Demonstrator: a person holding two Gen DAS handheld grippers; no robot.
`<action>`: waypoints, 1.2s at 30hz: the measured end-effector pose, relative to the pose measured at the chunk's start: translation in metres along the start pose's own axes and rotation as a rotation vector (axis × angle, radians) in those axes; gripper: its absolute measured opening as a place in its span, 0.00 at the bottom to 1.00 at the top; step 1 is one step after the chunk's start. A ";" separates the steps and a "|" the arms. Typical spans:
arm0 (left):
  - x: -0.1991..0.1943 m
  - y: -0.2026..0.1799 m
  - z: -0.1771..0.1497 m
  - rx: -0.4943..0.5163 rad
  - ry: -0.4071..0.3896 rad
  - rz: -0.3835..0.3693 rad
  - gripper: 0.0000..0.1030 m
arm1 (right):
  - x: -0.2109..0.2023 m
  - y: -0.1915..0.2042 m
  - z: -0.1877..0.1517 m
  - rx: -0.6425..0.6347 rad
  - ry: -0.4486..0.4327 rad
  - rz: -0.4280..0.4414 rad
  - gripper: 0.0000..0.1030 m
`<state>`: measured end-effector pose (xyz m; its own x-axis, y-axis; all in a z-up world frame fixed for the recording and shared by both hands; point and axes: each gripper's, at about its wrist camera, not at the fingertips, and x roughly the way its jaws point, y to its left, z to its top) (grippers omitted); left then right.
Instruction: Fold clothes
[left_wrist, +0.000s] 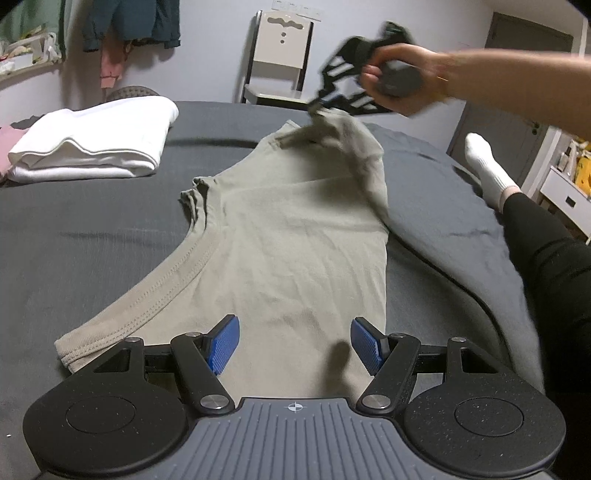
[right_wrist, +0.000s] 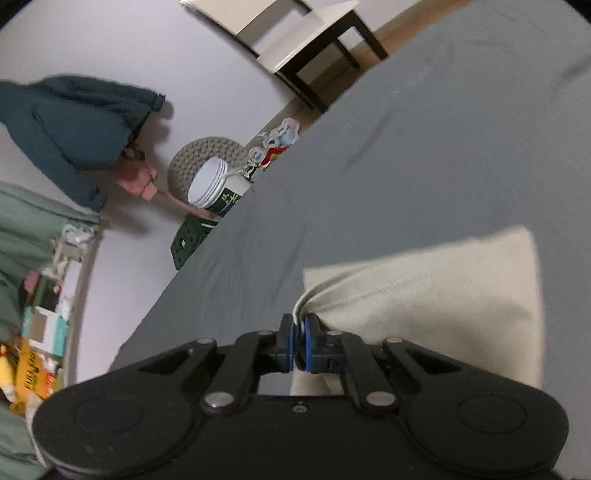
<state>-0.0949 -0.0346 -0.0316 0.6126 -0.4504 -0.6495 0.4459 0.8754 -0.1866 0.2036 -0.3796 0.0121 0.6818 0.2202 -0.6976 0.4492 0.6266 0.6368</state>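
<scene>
A beige T-shirt (left_wrist: 280, 236) lies folded lengthwise on the dark grey bedsheet (left_wrist: 92, 236). My left gripper (left_wrist: 293, 341) hovers open over its near end, the blue pads (left_wrist: 225, 341) spread apart with only cloth below them. At the far end my right gripper (left_wrist: 317, 107), held by a person's hand (left_wrist: 391, 85), lifts a corner of the shirt off the bed. In the right wrist view that gripper (right_wrist: 302, 341) is shut on a bunched edge of the beige shirt (right_wrist: 424, 295), which hangs away to the right.
A folded white garment (left_wrist: 96, 140) rests on the bed at the far left. The person's leg in black with a white sock (left_wrist: 487, 166) lies along the right side. A chair (left_wrist: 277, 59) stands by the far wall; cups and clutter (right_wrist: 218, 188) sit beside the bed.
</scene>
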 end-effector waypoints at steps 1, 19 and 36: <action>0.000 -0.001 -0.001 0.008 -0.001 0.001 0.66 | 0.005 0.000 0.002 0.006 -0.002 -0.013 0.06; -0.013 0.001 -0.010 -0.015 -0.013 -0.009 0.66 | 0.019 -0.009 0.024 0.043 -0.122 -0.020 0.57; -0.009 -0.005 -0.009 0.023 -0.013 0.021 0.66 | -0.022 -0.089 -0.010 -0.186 -0.091 -0.202 0.08</action>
<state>-0.1084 -0.0332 -0.0310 0.6303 -0.4341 -0.6436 0.4472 0.8807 -0.1560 0.1434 -0.4330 -0.0327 0.6421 0.0146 -0.7665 0.4733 0.7790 0.4113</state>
